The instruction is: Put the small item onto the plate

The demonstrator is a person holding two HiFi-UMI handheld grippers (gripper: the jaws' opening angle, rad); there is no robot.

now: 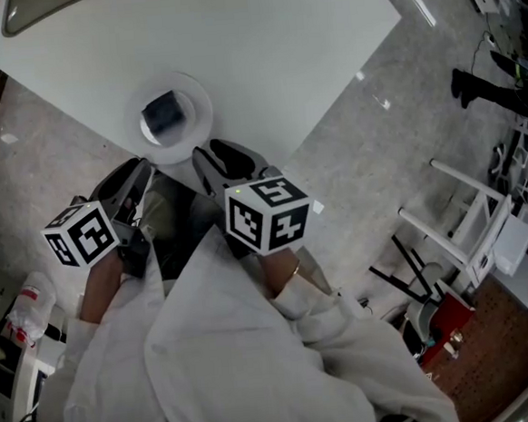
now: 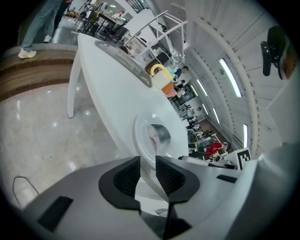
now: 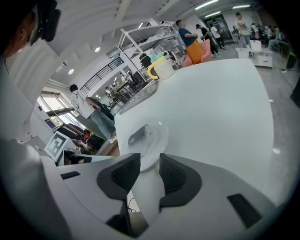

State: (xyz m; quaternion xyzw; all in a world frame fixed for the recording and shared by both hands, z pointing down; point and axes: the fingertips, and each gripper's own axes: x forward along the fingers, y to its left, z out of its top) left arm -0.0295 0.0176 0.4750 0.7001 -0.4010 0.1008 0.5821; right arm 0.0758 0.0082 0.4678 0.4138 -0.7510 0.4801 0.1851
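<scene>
**Setting:** indoor open-plan laboratory or workshop hall.

**Evidence:**
- In the head view, a white table (image 1: 232, 35) stood at 12 o'clock on a polished grey stone floor (image 1: 368, 143).
- White tube-frame stands (image 1: 470, 221) were parked at 3 o'clock in that view.
- In the right gripper view, white metal racking (image 3: 150, 33) rose at 12 o'clock, with people (image 3: 187, 33) standing beyond it.
- In the left gripper view, ceiling strip lights (image 2: 228, 77) ran at 2 o'clock.
- The operator wore a white coat (image 1: 258, 370).

A small dark grey block (image 1: 163, 113) lies flat on a round white plate (image 1: 199, 106), slightly toward 10 o'clock of its centre. The plate sits by the table's (image 1: 260, 42) near edge, at 11 o'clock in the head view.
</scene>
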